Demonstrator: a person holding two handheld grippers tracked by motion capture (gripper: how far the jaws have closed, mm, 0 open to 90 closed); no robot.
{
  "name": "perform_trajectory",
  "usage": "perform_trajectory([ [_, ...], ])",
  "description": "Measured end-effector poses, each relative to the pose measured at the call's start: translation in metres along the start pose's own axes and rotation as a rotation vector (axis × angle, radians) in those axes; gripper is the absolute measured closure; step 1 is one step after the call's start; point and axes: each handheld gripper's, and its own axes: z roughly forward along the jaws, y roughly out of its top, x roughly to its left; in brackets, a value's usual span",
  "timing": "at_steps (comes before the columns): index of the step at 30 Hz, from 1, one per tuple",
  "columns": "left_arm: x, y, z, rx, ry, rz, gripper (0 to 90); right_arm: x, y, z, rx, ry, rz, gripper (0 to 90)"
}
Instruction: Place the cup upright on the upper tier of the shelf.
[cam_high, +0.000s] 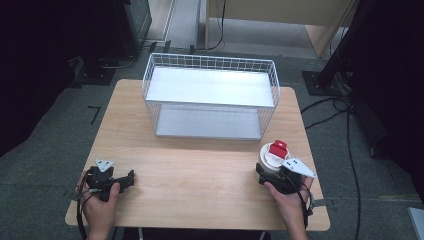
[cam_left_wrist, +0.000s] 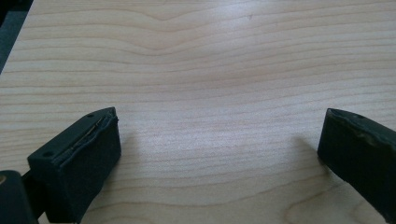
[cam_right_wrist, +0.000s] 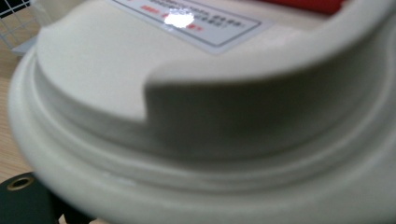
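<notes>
- Task: none stated. Judging from the layout, the likely aim is to move the white container into the wire basket; this is inference only.
- Progress: the container with its red cap stands upright on the surface, near the right front edge, in front of and apart from the basket. Both basket shelves look bare. Placement is not yet done, so most of the work appears to remain.
- Right tool: pressed up against the near side of the container. In the right gripper view the white body and a printed label fill the frame at very close range. The jaws are hidden, so I cannot tell whether they have closed on it.
- Left tool: jaws spread wide with only bare wood between them, holding nothing; it rests low at the left front of the surface.
- Hand pose: the right hand reaches forward behind its tool; the left hand holds its tool pointing towards the middle of the surface, well apart from the container.
</notes>
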Motion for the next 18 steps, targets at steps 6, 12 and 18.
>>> perform_trajectory([
  [6, -0.0001, 0.0000, 0.0000, 0.001, -0.003, 0.004, 0.0, -0.0003, -0.0015, -0.0006, -0.011, -0.010, 0.004, 10.5],
  [12, -0.0001, 0.0000, 0.0000, 0.001, -0.003, 0.004, 0.0, 0.0000, -0.0027, -0.0016, -0.023, -0.027, 0.010, 12.1],
  [18, -0.0001, 0.0000, 0.0000, 0.001, -0.003, 0.004, 0.0, 0.0018, -0.0014, -0.0035, -0.028, -0.015, 0.016, 12.3],
])
